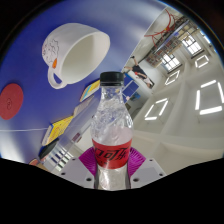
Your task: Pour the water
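The tongs (111,172) are clamped on a clear plastic bottle (112,130). Both fingers press against the lower body of the bottle, one at each side, and the magenta pads (135,157) show at either side of the red label (113,154). The bottle stands along the line of the fingers and fills the space between them. Its black cap (112,78) is screwed on at the far end. The upper body of the bottle is transparent; the liquid level inside cannot be determined.

The whole scene appears strongly tilted. A blue surface (30,60) lies beyond the bottle, to its left. A white cup (72,52) with a handle (56,73) rests on this surface, its opening turned toward the bottle. The cup is apart from the bottle and beyond the cap; they do not touch. A red round object (10,100) lies on the same surface, well apart from the cup. Several flat items, one of them yellow (60,127), lie on the surface beside the bottle; their type cannot be determined.

To the right of the bottle, a ceiling with rectangular light panels (210,96) is visible.
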Motion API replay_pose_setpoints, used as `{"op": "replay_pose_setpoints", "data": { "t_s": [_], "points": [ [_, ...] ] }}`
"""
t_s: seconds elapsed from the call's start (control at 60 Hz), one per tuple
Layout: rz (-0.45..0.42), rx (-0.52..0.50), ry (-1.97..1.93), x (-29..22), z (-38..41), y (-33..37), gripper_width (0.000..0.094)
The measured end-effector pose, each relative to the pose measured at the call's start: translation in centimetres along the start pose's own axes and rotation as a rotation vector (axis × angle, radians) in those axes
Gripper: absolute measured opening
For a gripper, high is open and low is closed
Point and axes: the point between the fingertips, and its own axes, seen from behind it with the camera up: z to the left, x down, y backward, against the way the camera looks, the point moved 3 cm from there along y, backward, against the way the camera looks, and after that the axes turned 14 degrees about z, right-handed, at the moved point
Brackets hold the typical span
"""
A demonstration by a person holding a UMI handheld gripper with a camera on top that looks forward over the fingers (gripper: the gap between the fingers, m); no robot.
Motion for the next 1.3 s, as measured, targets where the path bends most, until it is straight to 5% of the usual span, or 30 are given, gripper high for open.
{"op": "replay_pose_setpoints", "data": {
  "t_s": [0.3,0.5,0.683,0.917,0.933,1.05,1.233,1.3],
  "points": [
    [0.123,-0.170,-0.967,9.2,-7.2,0.1,0.0348],
    [0.144,-0.590,-1.746,7.7,-1.4,1.5,0.0350],
    [0.247,-0.843,-2.012,2.6,7.7,5.0,0.0349],
    [0.314,-1.009,-2.083,-3.6,14.0,7.6,0.0356],
    [0.276,-0.918,-2.120,-3.2,14.0,7.0,0.0351],
    [0.282,-0.878,-2.138,-2.6,14.0,7.8,0.0373],
    [0.332,-0.935,-2.131,-3.1,14.6,8.2,0.0582],
    [0.386,-1.014,-2.110,-3.6,15.3,8.9,0.0871]
  ]
}}
